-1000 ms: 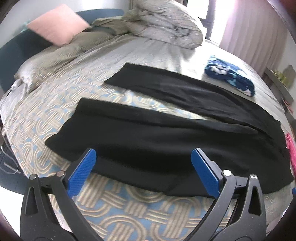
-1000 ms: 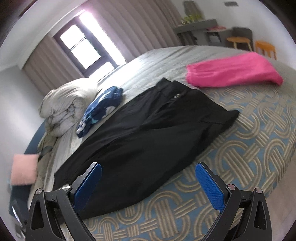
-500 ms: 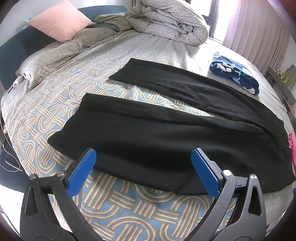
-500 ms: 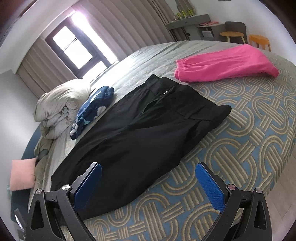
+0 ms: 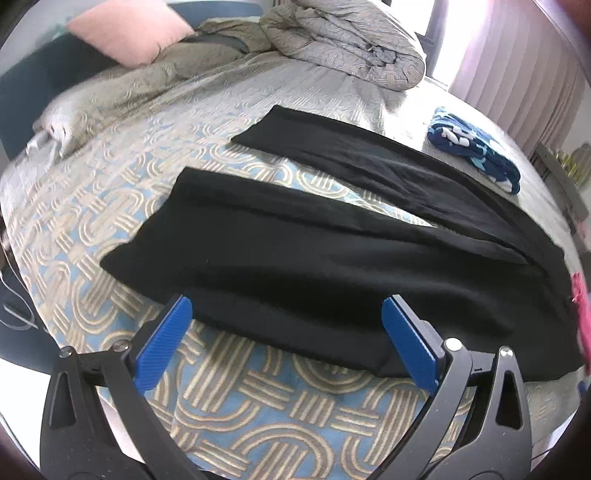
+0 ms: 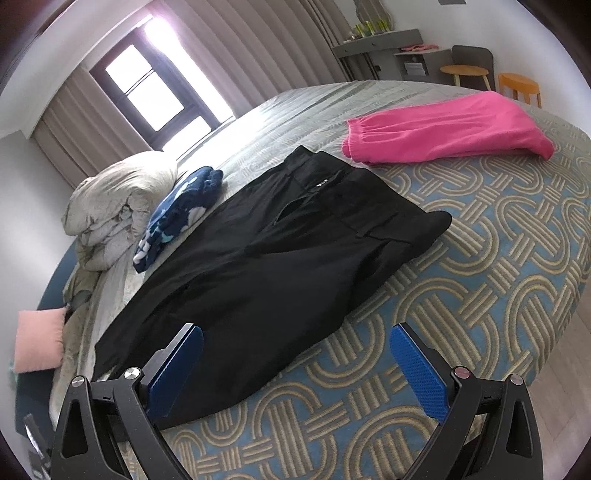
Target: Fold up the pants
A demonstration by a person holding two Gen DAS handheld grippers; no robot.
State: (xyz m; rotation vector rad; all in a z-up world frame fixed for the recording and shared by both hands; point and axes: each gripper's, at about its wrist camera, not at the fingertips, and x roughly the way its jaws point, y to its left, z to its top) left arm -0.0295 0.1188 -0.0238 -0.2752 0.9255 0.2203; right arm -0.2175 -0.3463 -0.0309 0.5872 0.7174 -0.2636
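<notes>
Black pants (image 5: 314, 258) lie flat on the patterned bedspread (image 5: 258, 398), legs spread apart toward the left, waist to the right. My left gripper (image 5: 288, 339) is open and empty, hovering over the near edge of the near leg. In the right wrist view the pants (image 6: 266, 266) stretch from the waistband at upper right to the legs at lower left. My right gripper (image 6: 291, 369) is open and empty, above the near edge of the pants by the thigh.
A pink garment (image 6: 443, 129) lies beyond the waistband. A blue patterned garment (image 5: 476, 155) and a rolled duvet (image 5: 351, 44) sit at the far side. A pink pillow (image 5: 125, 29) is at the head. The bed edge and floor (image 6: 561, 369) are to the right.
Both grippers have moved closer to the pants and a little lower. The pants have not moved. Both grippers stay open.
</notes>
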